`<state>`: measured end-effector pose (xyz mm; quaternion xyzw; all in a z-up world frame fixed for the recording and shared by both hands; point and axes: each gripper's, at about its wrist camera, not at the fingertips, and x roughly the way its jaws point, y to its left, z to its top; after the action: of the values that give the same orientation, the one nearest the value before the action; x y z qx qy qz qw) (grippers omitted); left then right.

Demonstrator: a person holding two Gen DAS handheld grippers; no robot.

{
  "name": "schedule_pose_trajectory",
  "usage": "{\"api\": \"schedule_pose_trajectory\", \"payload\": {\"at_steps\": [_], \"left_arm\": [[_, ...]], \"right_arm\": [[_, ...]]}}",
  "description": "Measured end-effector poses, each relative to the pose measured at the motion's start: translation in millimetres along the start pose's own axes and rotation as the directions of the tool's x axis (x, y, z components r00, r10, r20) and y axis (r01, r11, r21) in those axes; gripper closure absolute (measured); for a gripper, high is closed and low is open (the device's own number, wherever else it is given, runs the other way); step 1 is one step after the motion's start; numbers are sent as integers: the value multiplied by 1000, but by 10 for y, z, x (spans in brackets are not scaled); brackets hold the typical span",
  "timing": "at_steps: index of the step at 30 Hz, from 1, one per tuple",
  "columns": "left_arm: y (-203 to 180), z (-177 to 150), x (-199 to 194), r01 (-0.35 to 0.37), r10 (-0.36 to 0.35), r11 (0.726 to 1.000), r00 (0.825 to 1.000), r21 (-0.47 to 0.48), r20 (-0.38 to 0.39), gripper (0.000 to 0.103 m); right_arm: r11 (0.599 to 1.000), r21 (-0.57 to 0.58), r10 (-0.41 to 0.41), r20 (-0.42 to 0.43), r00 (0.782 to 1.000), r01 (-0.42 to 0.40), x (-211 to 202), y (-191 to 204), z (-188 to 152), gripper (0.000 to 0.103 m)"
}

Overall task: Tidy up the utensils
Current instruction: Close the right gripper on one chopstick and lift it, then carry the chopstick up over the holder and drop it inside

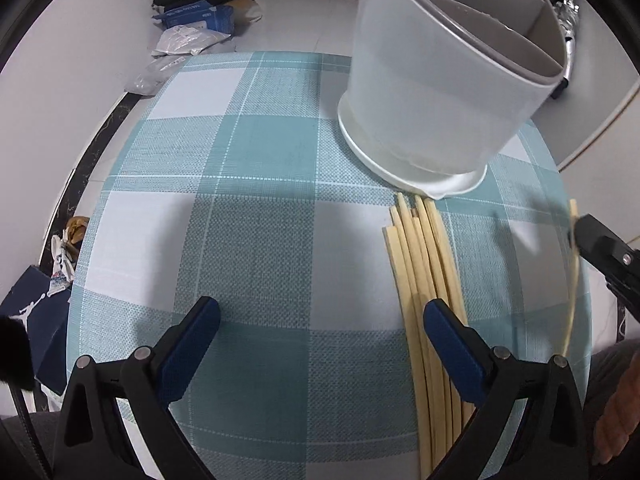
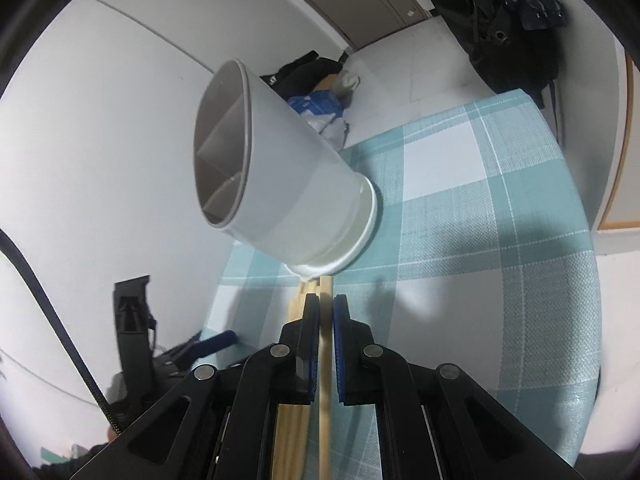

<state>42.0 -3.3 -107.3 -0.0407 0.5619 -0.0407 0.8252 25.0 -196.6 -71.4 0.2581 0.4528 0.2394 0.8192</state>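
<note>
Bench with a blue checked cloth runs off the edges. Next comes the white holder, its top cut off in the left view. Chopsticks lie beside its base, partly hidden. Left gripper fingers stand wide apart, holding nothing. Right gripper fingers squeeze one chopstick, blurry in the left view.

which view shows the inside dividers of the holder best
The right wrist view: the white utensil holder turns its mouth toward the camera, so its dividers show. The left wrist view shows mostly its outer wall and part of the rim with one divider.
</note>
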Motion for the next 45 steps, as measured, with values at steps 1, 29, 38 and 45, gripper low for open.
{"api": "schedule_pose_trajectory", "payload": {"at_steps": [1,29,38,45], "left_arm": [[1,9,-3,2,-2,1000,1000,-5,-3,4],[-242,218,64,-64,67,994,997,85,-25,96],[-136,262,-116,16,-15,1000,995,-4,95,100],[17,174,-804,124,-103,992,935,-40,339,100]], "right_arm": [[1000,-3,2,7,1000,-2,-15,13,6,97],[999,-43,23,63,998,-20,-171,52,43,97],[983,-182,15,137,990,10,-265,272,-29,97],[953,-298,17,226,974,52,-406,552,-154,97]]}}
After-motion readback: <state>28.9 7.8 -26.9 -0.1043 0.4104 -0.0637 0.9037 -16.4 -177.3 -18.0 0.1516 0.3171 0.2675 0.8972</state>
